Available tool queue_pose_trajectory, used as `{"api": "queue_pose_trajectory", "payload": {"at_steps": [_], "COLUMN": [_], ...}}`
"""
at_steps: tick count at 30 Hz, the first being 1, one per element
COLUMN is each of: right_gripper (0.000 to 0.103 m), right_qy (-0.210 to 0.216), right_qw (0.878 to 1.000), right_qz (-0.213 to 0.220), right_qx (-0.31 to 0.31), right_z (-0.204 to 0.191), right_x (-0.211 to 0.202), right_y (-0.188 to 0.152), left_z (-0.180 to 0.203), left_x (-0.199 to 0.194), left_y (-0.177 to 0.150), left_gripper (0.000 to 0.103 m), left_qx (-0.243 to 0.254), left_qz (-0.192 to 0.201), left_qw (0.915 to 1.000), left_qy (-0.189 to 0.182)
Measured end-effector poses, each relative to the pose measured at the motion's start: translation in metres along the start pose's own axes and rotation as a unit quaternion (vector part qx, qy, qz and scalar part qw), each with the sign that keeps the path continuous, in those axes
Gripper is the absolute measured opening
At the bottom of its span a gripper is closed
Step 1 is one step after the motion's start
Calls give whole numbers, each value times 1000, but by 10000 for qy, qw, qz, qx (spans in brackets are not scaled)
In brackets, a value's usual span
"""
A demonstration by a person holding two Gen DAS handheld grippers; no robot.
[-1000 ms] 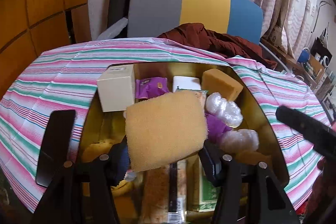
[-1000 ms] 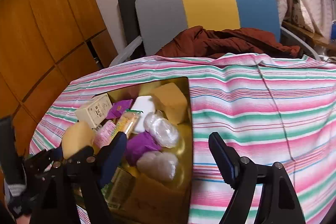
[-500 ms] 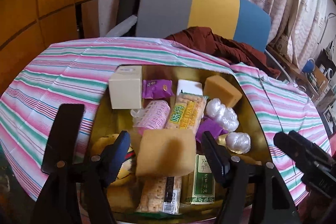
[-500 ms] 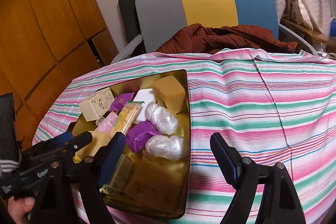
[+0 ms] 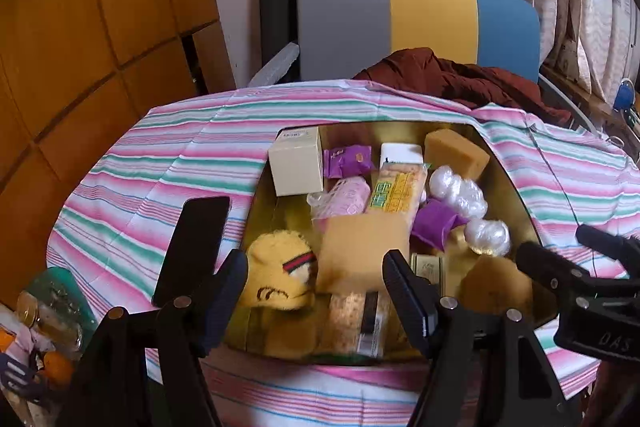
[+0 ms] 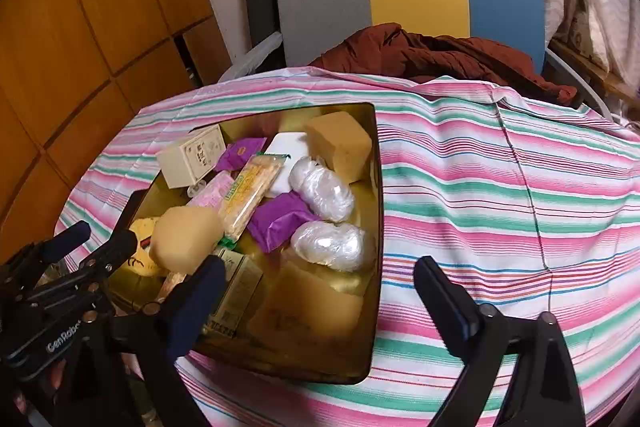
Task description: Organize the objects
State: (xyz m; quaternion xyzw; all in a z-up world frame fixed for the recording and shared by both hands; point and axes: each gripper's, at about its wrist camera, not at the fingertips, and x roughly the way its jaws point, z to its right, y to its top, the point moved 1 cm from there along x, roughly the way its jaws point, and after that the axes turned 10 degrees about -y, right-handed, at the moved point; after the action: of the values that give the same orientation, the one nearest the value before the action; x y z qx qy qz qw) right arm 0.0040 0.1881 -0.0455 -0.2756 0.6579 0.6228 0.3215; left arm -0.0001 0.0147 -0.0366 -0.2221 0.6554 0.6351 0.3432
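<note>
Round table under a pink/green striped cloth [image 6: 500, 187], tri-colour chair [image 5: 416, 19] behind with a brown garment [image 6: 440, 55] on it, wood panelling at left. A gold tray [image 6: 378, 227] is set on the left half of the cloth, crowded with items.

What has just changed: the yellow sponge [image 5: 362, 251] is no longer gripped. A second ago it was clamped in the left gripper [image 5: 316, 291] and filled that view; half a second ago it was already down between the jaws. Now it is seen lying in the tray's near-centre, on top of the cracker packs, just beside the yellow plush toy [image 5: 280, 275]. The left gripper is spread wide, nothing held, and has been pulled back and up, so more of the tray is visible than before.

The right gripper [image 6: 320, 291] is opening at this moment and close to full spread; nothing is between its jaws. It is held over the tray's near right edge and the cloth, barely shifted against the earlier frame.

Implication, as judgement: one placement is finished and the sponge counts as stowed. The widening right jaws suggest the next pick is being prepared, target not determinable.

Other tray contents unchanged: cream box [image 5: 296, 163], second sponge block [image 5: 456, 155], purple packets [image 6: 280, 223], wrapped white bundles [image 6: 328, 243].
</note>
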Motion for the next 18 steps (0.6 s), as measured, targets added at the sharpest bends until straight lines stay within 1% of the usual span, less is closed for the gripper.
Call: {"api": "queue_pose_trajectory", "payload": {"at_steps": [1, 3, 6, 9, 14, 18], "right_gripper": [103, 103, 103, 103, 103, 103], "right_qy": [-70, -175, -263, -293, -296, -295], "right_qw": [10000, 9998, 9996, 9996, 9995, 9995], "right_qz": [23, 56, 46, 15, 67, 30], "right_qx": [-29, -42, -17, -2, -68, -121], "right_z": [-1, -2, -3, -4, -12, -18], "right_x": [-2, -5, -8, -9, -14, -16], "right_y": [0, 0, 1, 1, 1, 2], "left_z": [0, -2, -6, -9, -17, -23], "left_x": [0, -3, -8, -14, -21, -23], "left_y": [-2, -5, -10, -13, -16, -14], "left_gripper": [71, 71, 71, 71, 71, 71], "left_qx": [-3, -6, -2, -8, -288, -532], "left_qz": [-32, -76, -90, -78, -161, -225], "left_qw": [10000, 9997, 9984, 9974, 9964, 9964], "left_qy": [31, 211, 557, 718, 776, 624]}}
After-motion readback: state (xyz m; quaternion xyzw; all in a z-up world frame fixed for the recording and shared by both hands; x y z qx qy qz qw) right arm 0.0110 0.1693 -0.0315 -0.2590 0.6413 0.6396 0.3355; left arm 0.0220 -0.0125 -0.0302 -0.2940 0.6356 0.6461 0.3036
